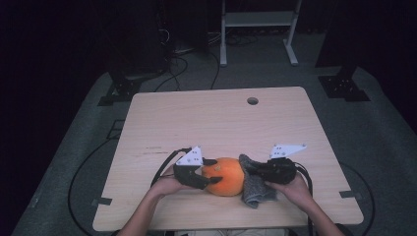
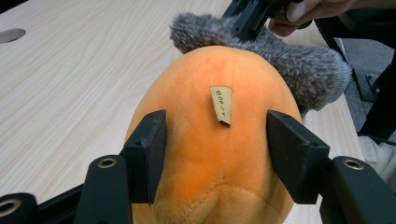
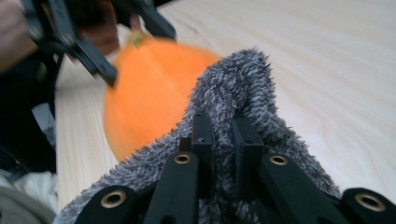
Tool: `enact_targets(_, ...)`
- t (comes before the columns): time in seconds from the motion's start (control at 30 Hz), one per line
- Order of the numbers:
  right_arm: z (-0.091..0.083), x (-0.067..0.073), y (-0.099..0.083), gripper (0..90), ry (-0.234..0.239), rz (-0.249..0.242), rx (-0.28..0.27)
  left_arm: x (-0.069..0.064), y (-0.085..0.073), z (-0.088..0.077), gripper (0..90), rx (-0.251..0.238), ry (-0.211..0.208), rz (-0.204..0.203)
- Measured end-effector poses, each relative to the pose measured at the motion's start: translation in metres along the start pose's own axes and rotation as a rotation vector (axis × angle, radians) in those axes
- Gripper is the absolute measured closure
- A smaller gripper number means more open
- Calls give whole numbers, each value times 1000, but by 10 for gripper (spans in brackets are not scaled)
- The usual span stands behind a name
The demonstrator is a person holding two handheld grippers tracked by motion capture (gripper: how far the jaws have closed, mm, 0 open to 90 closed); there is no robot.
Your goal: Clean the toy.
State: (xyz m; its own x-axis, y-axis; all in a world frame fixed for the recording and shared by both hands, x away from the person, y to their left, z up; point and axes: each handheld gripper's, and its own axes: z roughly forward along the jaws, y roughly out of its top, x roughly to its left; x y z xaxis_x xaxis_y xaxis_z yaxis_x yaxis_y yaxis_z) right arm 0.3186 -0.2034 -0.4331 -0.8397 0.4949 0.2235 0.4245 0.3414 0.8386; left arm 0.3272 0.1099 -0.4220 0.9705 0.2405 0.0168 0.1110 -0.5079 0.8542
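Both my hands come in low at 6 o'clock of the high view w/ the tongs: my left gripper (image 1: 212, 172) is clamped on the orange plush ball (image 1: 225, 175), pads (image 2: 150, 154) pressing into its sides w/ a small tan tag (image 2: 221, 104) between them. My right gripper (image 1: 251, 169) is pinched tight on a fold of the grey fuzzy cloth (image 1: 254, 189), which drapes against the ball's 3 o'clock side & touches it. Ball + cloth sit on the wooden table (image 1: 206, 118) near its front edge, roughly mid-width, w/ the round hole (image 1: 252, 101) well apart at 12 o'clock.
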Motion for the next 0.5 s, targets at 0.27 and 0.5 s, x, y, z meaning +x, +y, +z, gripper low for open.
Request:
enact_targets(0.27,-14,-7,-8,812,-9,37,-12,-2,1,0,398,9,-4,13)
enact_targets(0.5,-2,8,12,812,64,-12,-51,-6,4,0,383,19,-27,23)
